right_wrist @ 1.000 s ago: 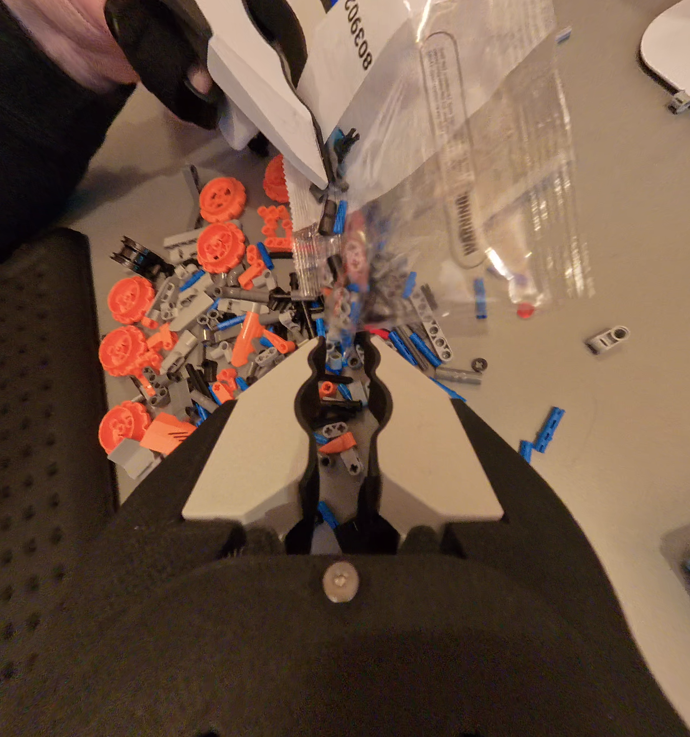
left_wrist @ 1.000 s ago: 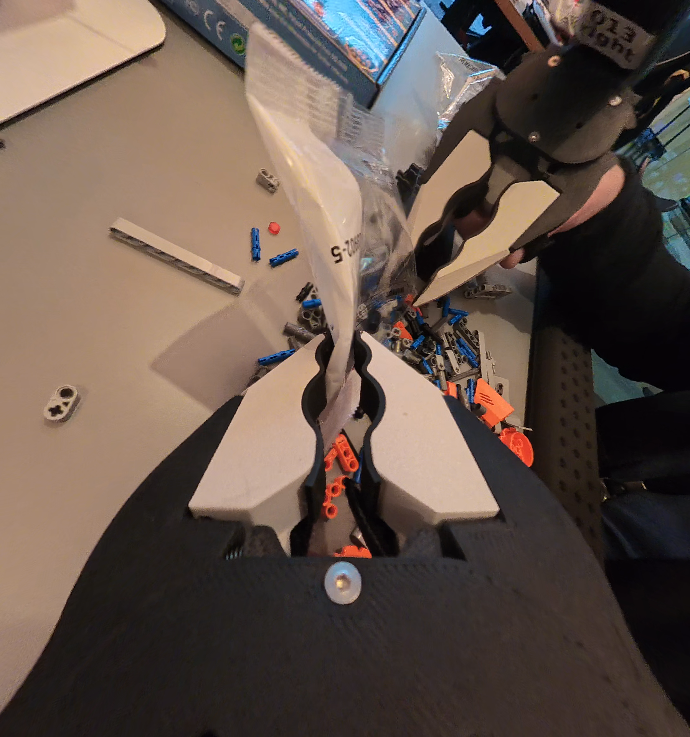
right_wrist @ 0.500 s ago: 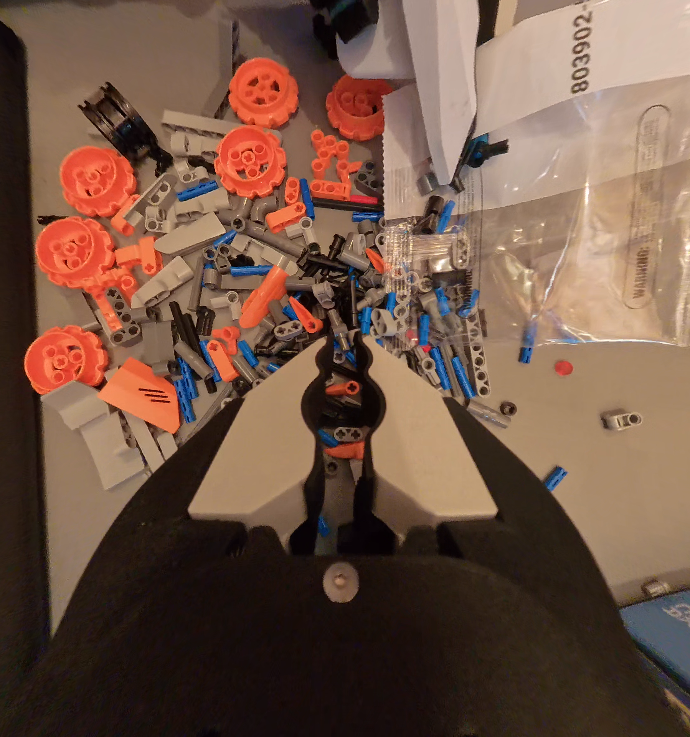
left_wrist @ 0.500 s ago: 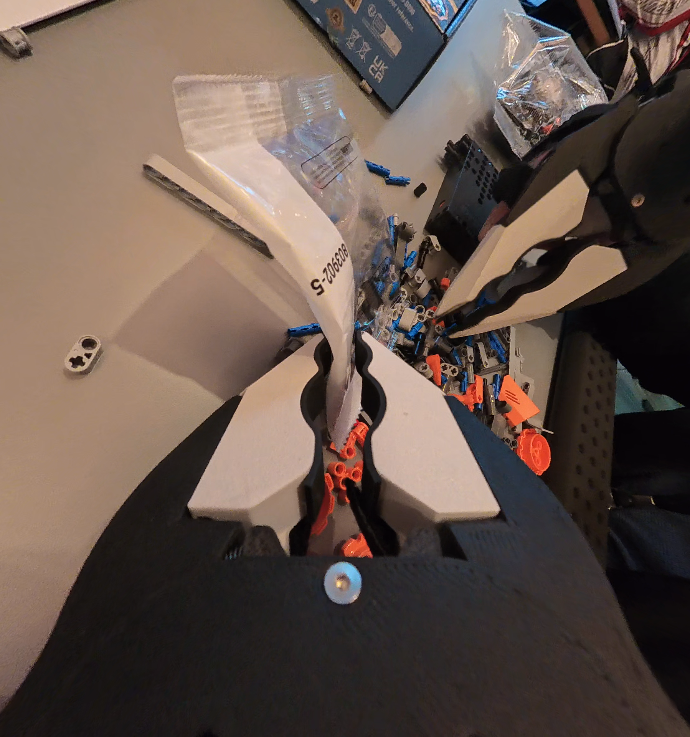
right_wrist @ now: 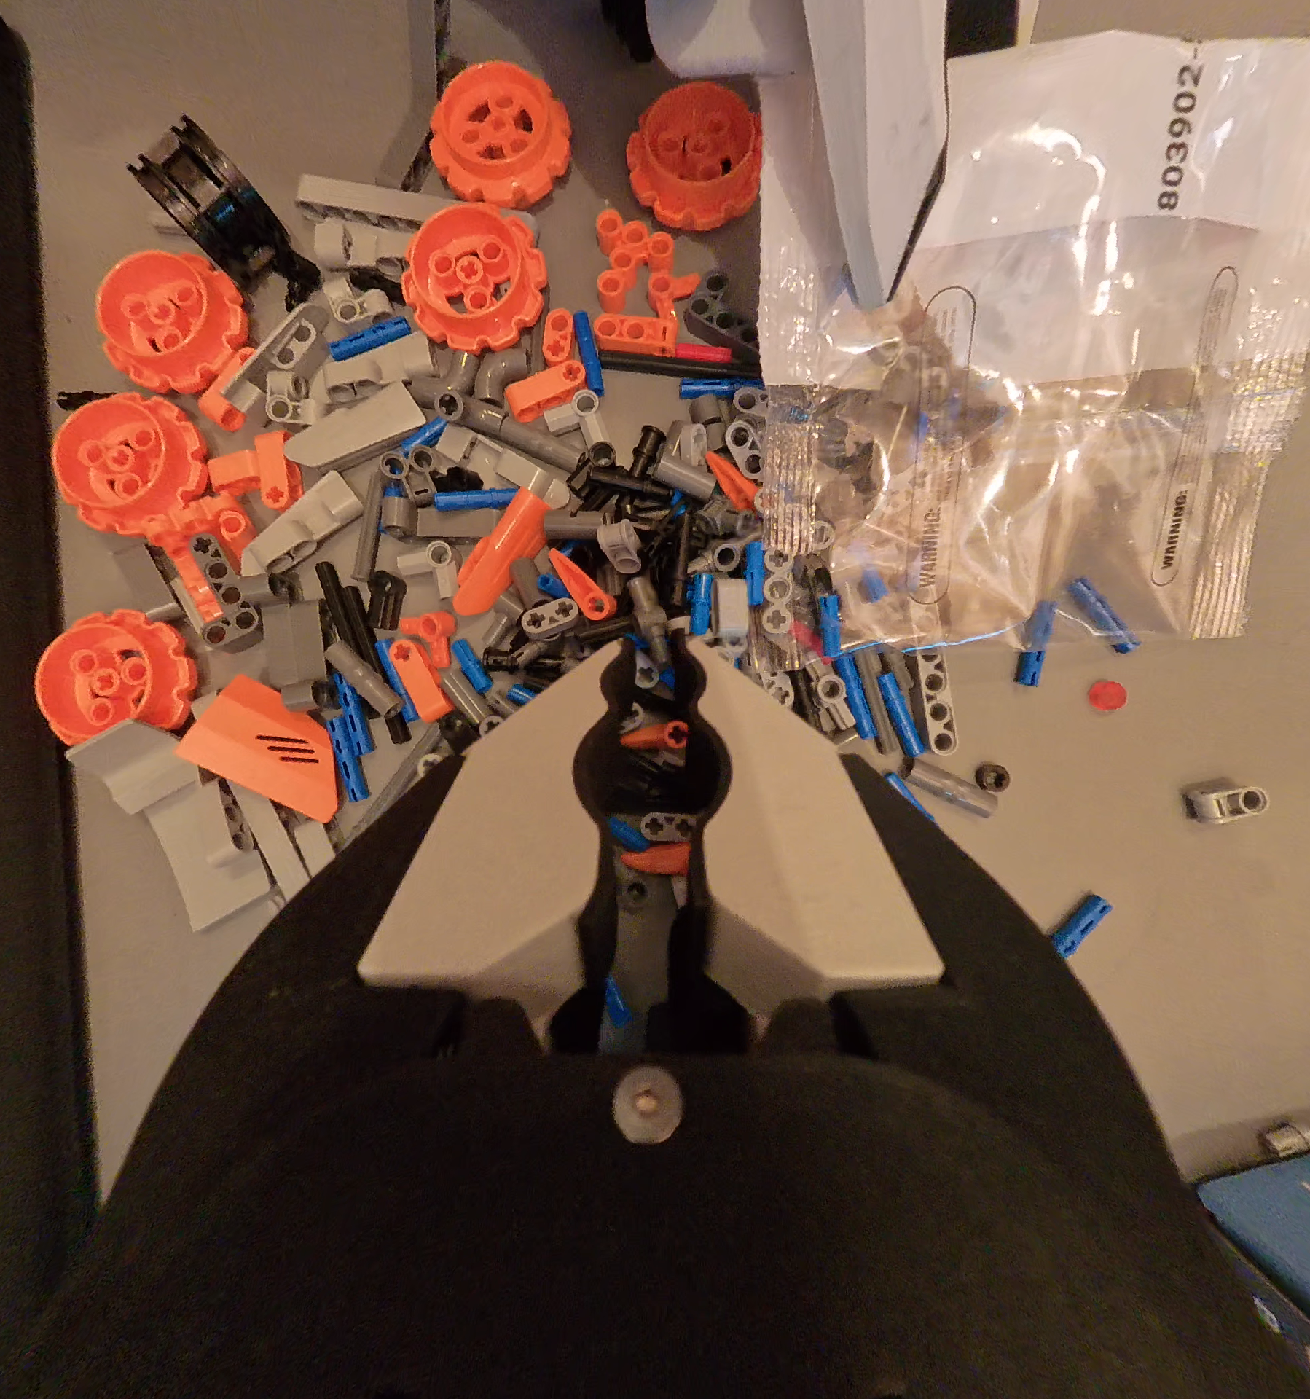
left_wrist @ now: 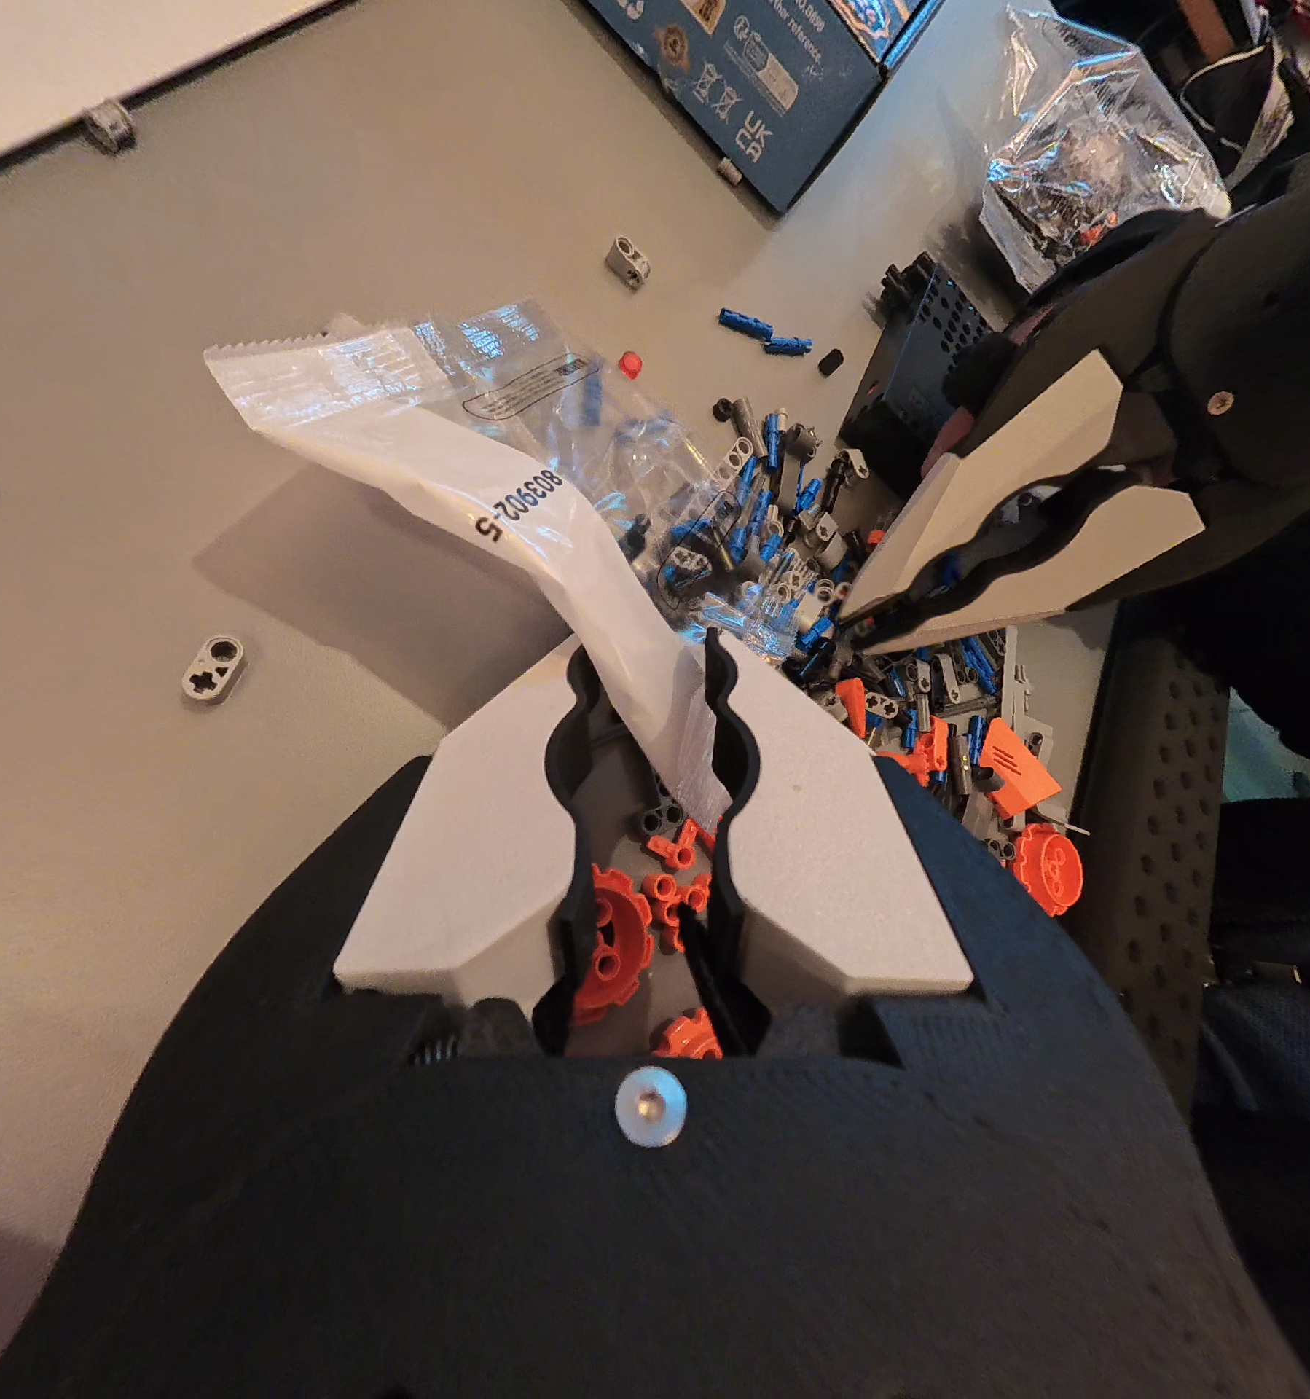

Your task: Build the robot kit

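Observation:
My left gripper is open. The white strip of a clear plastic bag lies loose between its jaws and leans on the right finger. The bag rests flat on the grey table, with a few small pieces still inside. My right gripper is shut, and its tips are down in a pile of small grey, blue, black and orange building pieces. A dark grey pin sits right at the tips; I cannot tell if it is gripped. The right gripper also shows in the left wrist view. Several orange wheels lie at the pile's edge.
A blue box and a second bag of parts stand at the far side. A black perforated mat borders the pile. A white board, a grey connector, a red stud and a grey link lie around. The left gripper's tips are roughly 10 cm from the right gripper's.
My left jaws have opened and the bag has dropped from hanging upright to lying on the table. My right gripper has come down onto the pile.

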{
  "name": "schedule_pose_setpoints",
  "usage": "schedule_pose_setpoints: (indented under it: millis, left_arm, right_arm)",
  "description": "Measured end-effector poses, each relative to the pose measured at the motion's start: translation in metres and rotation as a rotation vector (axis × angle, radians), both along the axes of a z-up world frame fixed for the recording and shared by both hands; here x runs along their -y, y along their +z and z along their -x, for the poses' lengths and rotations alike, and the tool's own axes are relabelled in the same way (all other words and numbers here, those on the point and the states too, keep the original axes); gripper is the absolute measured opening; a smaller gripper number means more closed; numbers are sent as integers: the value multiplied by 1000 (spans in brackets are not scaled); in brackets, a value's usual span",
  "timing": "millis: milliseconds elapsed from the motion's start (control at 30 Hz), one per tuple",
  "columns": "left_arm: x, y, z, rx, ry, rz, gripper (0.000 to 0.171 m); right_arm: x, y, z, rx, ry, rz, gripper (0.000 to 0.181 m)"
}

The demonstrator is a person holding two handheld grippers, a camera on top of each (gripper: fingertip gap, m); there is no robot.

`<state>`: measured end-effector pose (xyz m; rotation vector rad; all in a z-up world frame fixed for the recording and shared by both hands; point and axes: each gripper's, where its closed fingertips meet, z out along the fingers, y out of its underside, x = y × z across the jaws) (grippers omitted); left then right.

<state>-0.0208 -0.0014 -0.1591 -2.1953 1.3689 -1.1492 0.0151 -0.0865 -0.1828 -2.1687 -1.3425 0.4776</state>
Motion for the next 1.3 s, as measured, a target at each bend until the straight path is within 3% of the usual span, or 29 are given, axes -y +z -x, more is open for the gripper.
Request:
schedule_pose_setpoints:
  millis: [333, 467, 567, 700, 900, 1100, 1300]
  left_arm:
    - [-9, 12, 4, -1, 42, -76, 33]
    - [-20, 25, 8, 26, 87, -124, 36]
    - [-20, 40, 9, 31, 73, -244, 35]
    - [26, 66, -14, 137, -156, -415, 26]
    - [103, 58, -42, 164, -501, -679, 13]
    - [122, 44, -62, 127, -578, -898, 11]
    - [130, 52, -73, 166, -575, -978, 13]
  right_arm:
    - [-2, -2, -1, 25, -5, -13, 3]
    - [-1, 7, -6, 7, -15, -32, 2]
    - [1, 22, -7, -52, -24, -43, 2]
    - [5, 49, -11, -121, -44, -85, 2]
    - [26, 72, -22, -241, -81, -91, 2]
    - [44, 67, -32, -242, -97, -63, 3]
    - [55, 66, -37, -214, -85, -57, 2]
